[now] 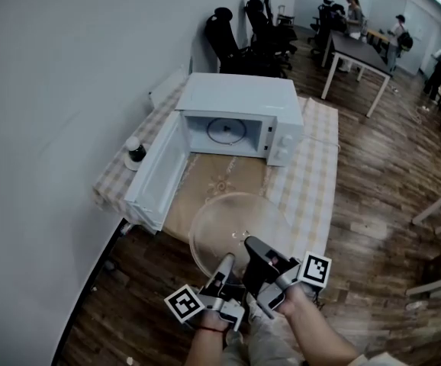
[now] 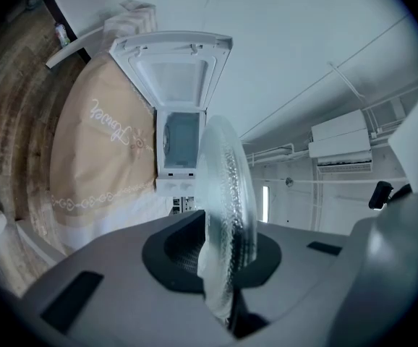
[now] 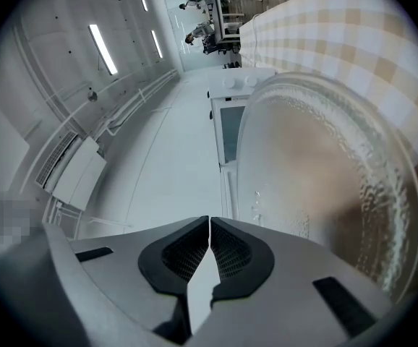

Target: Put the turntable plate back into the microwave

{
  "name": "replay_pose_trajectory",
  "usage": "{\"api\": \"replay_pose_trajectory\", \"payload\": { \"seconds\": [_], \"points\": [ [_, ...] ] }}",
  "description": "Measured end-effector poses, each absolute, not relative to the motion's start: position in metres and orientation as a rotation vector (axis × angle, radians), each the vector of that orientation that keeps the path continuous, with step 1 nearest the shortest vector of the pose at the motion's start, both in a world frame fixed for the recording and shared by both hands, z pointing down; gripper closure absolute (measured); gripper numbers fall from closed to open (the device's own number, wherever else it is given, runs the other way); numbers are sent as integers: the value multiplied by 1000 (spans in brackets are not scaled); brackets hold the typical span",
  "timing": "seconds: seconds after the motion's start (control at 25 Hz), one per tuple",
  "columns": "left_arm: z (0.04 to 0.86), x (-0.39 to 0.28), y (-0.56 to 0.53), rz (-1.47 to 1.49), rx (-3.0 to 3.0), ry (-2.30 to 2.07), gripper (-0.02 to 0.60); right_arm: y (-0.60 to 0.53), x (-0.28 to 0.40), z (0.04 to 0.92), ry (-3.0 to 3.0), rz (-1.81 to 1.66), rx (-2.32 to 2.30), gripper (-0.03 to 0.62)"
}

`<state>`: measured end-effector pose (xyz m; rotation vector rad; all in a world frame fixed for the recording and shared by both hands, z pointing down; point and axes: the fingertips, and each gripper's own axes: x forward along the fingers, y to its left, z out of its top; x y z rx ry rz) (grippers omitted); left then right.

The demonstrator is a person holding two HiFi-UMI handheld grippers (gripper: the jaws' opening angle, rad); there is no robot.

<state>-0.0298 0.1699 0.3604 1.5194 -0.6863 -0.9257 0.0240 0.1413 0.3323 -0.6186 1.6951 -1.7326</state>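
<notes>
Head view, from the closest thing outward: two hand-held grippers, each carrying one marker cube [image 1: 184, 303]. The left gripper [image 1: 226, 260] has its jaws clamped on the near rim of the one glass turntable plate [image 1: 236, 223]. The plate is held roughly level over the table's near edge, outside the microwave. The right gripper [image 1: 251, 244] has its jaws pressed together on nothing, with the plate's rim just beside it.

Below is one table [image 1: 316, 197] under a checked cloth, with one beige runner [image 1: 220, 180] down its middle. At the far end of the table stands one white microwave [image 1: 239, 94], its door [image 1: 156, 181] swung wide to the left. One small dark-capped bottle [image 1: 136, 152] sits on the cloth just beside the door, near the white wall [image 1: 45, 90].

Wooden floor [image 1: 373, 181] runs on beyond. Farther back are a cluster of black office chairs [image 1: 232, 40], at least three, and one dark-topped table [image 1: 358, 50] with two people [image 1: 352, 10] standing by it.
</notes>
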Motion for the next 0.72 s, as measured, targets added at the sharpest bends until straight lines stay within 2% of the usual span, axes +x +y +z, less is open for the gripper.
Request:
{"api": "replay_pose_trajectory", "payload": {
  "seconds": [0.72],
  "points": [
    [381, -36, 65, -989, 1469, -701, 555, 24, 18, 351, 1717, -1809, -612, 562]
  ]
}}
